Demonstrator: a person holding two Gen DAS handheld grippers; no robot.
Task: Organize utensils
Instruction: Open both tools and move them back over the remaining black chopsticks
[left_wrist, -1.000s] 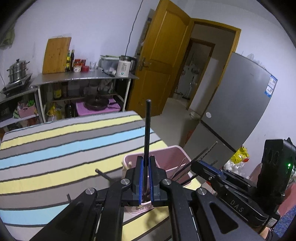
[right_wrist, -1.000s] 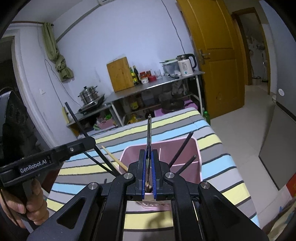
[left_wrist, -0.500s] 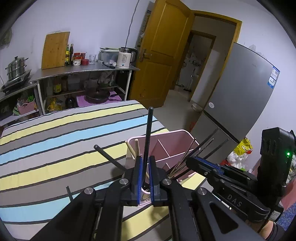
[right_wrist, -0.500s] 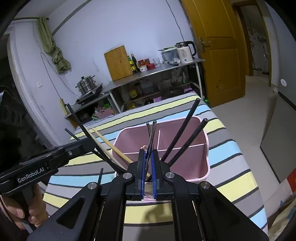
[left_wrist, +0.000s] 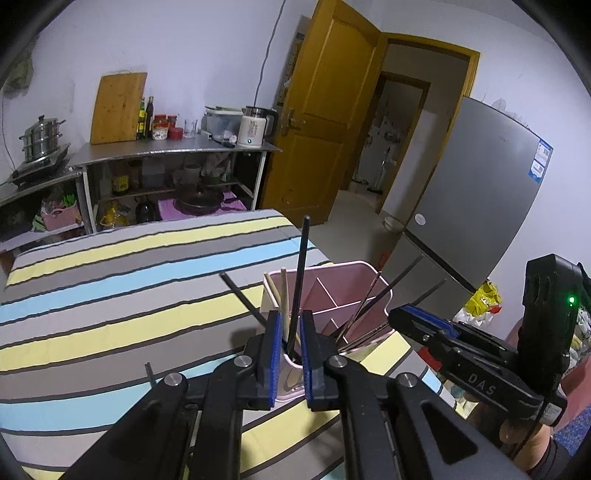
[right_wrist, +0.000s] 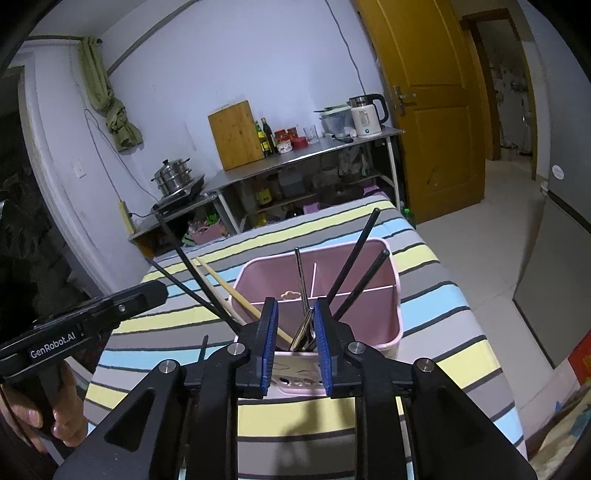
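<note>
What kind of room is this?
Most likely a home kitchen. A steel steamer pot sits on a cooktop, a wooden cutting board and electric kettle stand on a metal shelf, and a grey fridge stands by the door.

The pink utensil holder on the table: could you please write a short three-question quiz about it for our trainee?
1. True or false: the pink utensil holder stands on a striped tablecloth.
2. How many wooden chopsticks lean out of the holder? A: none. B: two. C: six.
3. In the right wrist view, what colour is the pair of chopsticks leaning out toward the holder's right side?

Key: 1 true; 2 B; 3 black.
</note>
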